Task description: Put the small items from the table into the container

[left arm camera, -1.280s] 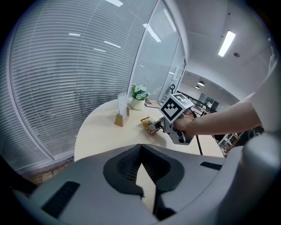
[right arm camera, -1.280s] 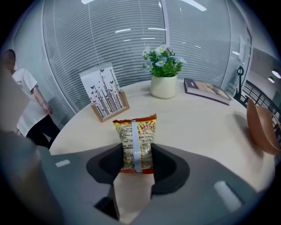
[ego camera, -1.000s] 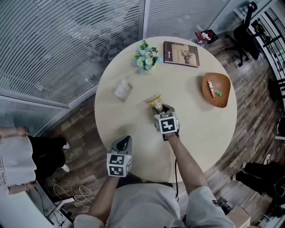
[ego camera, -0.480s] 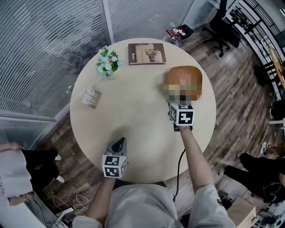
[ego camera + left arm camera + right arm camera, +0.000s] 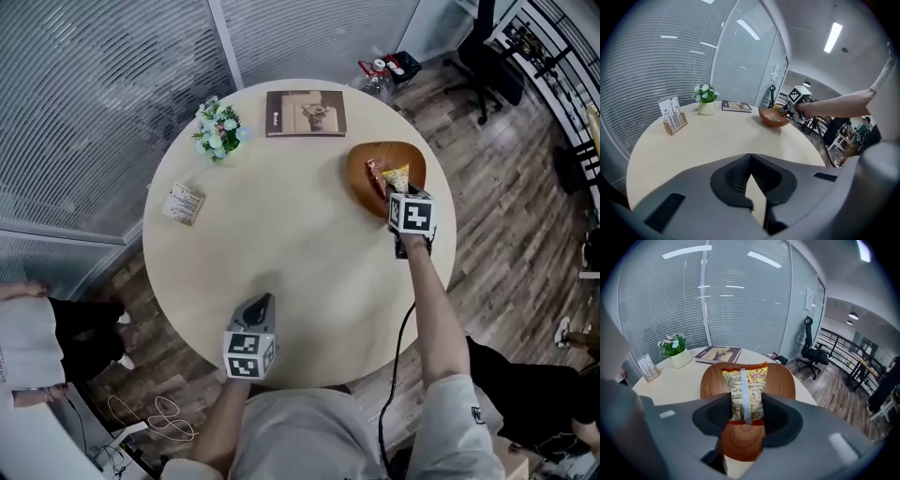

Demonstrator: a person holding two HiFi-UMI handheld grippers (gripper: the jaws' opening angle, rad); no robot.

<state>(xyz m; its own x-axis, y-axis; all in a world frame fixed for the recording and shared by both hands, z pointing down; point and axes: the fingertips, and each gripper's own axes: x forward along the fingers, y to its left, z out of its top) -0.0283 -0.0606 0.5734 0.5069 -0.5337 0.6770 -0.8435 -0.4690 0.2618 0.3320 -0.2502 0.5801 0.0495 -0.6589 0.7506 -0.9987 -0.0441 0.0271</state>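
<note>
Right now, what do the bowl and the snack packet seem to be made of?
The bowl looks like wood or wood-look: brown, visible grain rings, smooth sheen. The snack packet looks like thin plastic film: glossy yellow print, sealed seam down the middle.

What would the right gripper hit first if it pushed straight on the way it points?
The right gripper, shut on a snack packet, would likely meet the wooden bowl's inside first; depth is unclear.

An office: glass partition walls with blinds point(image 5: 661, 301), a swivel chair point(image 5: 813, 355), a round meeting table point(image 5: 281, 272)
</note>
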